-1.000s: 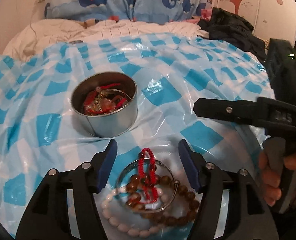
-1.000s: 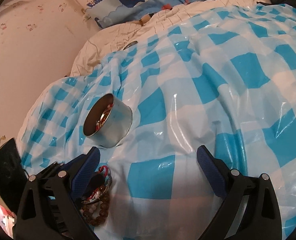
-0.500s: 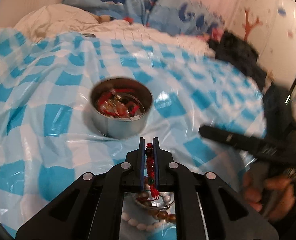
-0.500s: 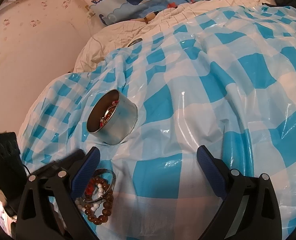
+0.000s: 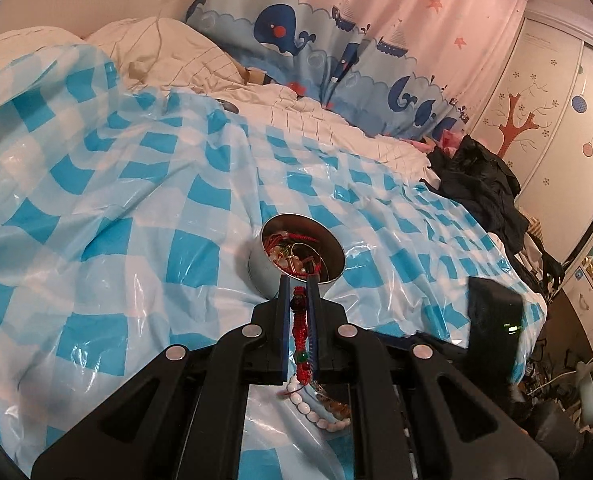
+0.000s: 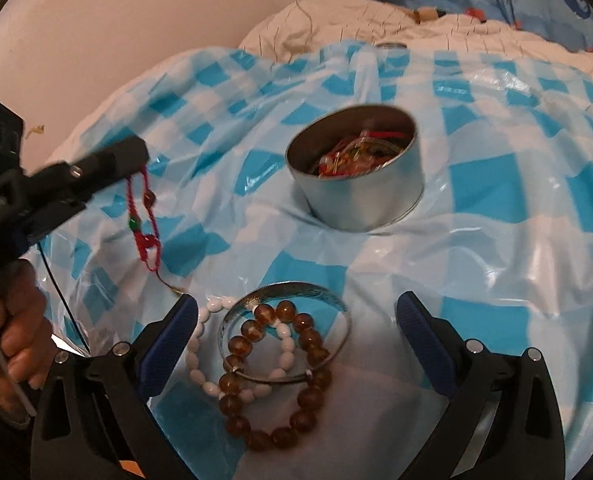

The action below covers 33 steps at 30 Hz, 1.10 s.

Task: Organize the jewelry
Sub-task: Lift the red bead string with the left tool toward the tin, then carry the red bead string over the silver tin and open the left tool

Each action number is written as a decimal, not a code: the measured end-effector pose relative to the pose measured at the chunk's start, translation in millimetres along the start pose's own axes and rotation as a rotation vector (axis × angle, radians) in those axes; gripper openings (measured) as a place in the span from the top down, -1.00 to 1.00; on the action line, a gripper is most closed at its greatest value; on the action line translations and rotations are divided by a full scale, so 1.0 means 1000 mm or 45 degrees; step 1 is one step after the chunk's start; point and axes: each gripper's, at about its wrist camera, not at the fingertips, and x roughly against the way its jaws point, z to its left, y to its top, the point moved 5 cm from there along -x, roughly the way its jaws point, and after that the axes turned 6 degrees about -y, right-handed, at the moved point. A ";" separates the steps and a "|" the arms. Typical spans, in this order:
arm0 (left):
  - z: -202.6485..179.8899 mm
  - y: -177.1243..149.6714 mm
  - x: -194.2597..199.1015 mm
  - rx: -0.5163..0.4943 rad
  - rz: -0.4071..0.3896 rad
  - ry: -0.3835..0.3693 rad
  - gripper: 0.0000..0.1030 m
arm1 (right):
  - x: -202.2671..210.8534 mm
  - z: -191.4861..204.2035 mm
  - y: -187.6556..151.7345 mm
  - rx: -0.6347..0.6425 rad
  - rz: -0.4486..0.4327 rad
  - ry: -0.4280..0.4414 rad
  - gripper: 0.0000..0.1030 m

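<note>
Holding red jewelry: tin (image 6: 360, 184) | left hand-held gripper (image 5: 297, 296) clamps red bracelet (image 6: 144, 216) | right hand-held gripper (image 6: 296, 312) spread

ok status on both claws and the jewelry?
Left claw shut on red cord bracelet, lifted clear. Right claw open over brown bead bracelet, bangle, white beads. Tin path unobstructed.

The tin's (image 6: 358, 172) contents were blurred; the brown bracelet (image 5: 334, 402) sat mostly hidden behind the left gripper (image 5: 298, 312).
</note>
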 end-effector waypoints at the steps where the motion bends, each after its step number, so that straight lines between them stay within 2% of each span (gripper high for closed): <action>1: 0.001 -0.001 0.001 0.001 -0.001 -0.002 0.87 | -0.003 0.001 -0.001 0.007 0.009 -0.004 -0.86; 7: 0.002 -0.001 0.000 0.002 0.008 0.003 0.87 | -0.010 0.007 -0.004 0.081 0.047 -0.035 -0.81; 8: 0.002 -0.001 0.000 0.002 0.008 0.006 0.87 | -0.010 0.009 -0.005 0.103 0.050 -0.044 -0.71; 9: 0.002 -0.001 0.000 0.003 0.009 0.004 0.87 | -0.010 0.010 -0.006 0.120 0.049 -0.056 -0.38; 10: 0.003 -0.001 0.000 0.004 0.011 0.005 0.87 | -0.010 0.009 -0.006 0.126 0.051 -0.067 -0.31; 15: 0.003 -0.002 -0.003 0.006 0.018 0.016 0.87 | -0.004 0.000 -0.003 0.052 0.023 -0.025 -0.31; 20: 0.002 -0.004 -0.004 -0.002 0.025 0.018 0.87 | 0.016 -0.011 0.009 -0.069 -0.088 0.079 -0.31; 28: -0.005 0.000 -0.021 -0.021 0.052 -0.003 0.87 | 0.029 -0.020 0.019 -0.105 -0.157 0.026 -0.31; 33: -0.021 0.024 -0.047 -0.024 0.022 -0.065 0.87 | 0.040 -0.028 0.034 -0.117 -0.218 0.000 -0.31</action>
